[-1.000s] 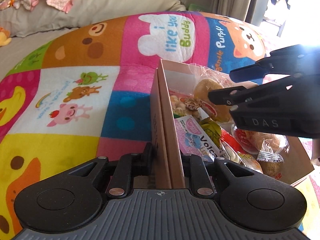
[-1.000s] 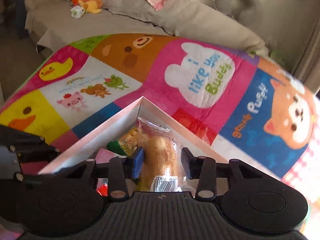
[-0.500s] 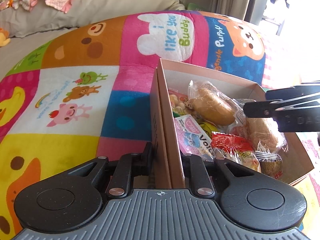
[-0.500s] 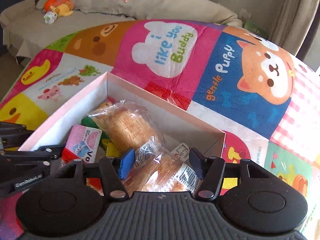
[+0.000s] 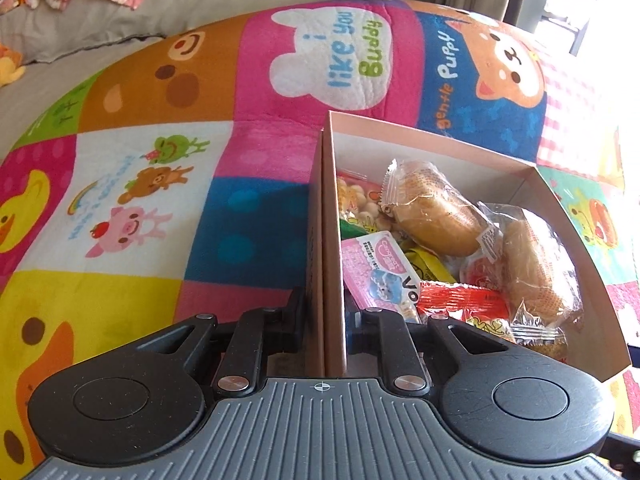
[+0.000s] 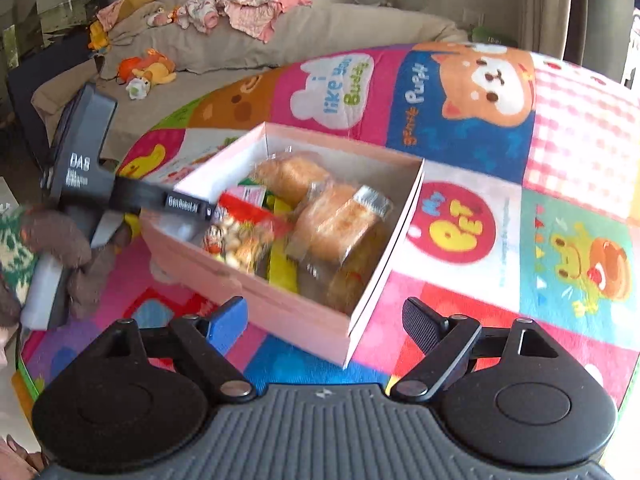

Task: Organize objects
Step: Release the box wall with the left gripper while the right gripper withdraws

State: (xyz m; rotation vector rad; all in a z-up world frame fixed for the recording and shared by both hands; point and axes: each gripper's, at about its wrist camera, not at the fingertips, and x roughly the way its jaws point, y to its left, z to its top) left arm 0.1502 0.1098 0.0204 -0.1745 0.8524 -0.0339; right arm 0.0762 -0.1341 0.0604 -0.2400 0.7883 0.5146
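A pink cardboard box sits on the colourful play mat, filled with snacks. Two wrapped bread rolls lie on top of a pink packet, a red packet and other snacks. My left gripper is shut on the box's left wall. In the right wrist view the box lies ahead with the rolls inside, and the left gripper grips its far-left wall. My right gripper is open and empty, held back above the box's near corner.
The play mat spreads around the box. A beige sofa with clothes and plush toys stands behind it. A brown plush thing lies at the mat's left edge.
My right gripper let go of the bread roll, which now lies in the box, then opened and pulled back and up out of the box. The left gripper has kept its hold.
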